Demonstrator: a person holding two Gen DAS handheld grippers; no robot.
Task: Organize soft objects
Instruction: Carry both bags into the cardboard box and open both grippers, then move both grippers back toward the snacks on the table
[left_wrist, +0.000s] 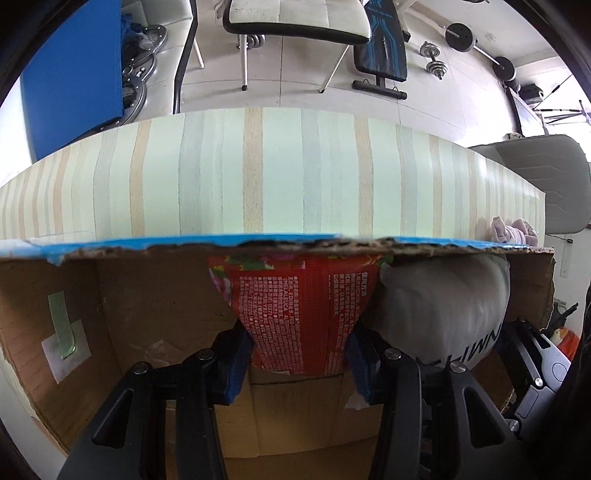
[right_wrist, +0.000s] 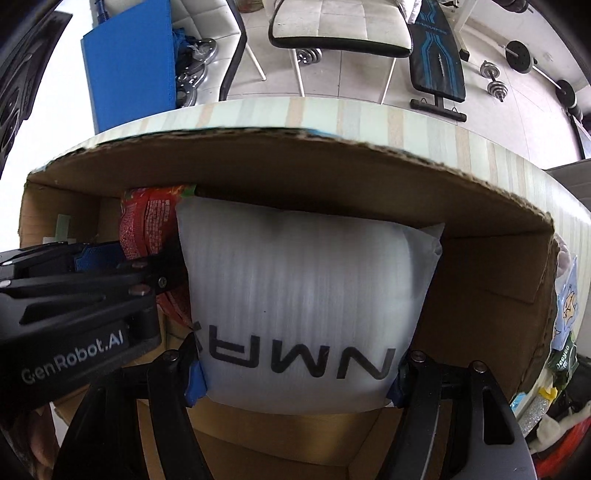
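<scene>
Left wrist view: red pouch (left_wrist: 299, 314) pinched by left gripper (left_wrist: 299, 362), white pillow (right_wrist: 299, 295) clamped by right gripper (right_wrist: 295, 380), best released low inside the cardboard box (right_wrist: 480, 266) at frame centre.

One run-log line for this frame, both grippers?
left hand-held gripper: shut on red printed pouch | right hand-held gripper: shut on white foam pillow pack | both inside brown cardboard box
</scene>
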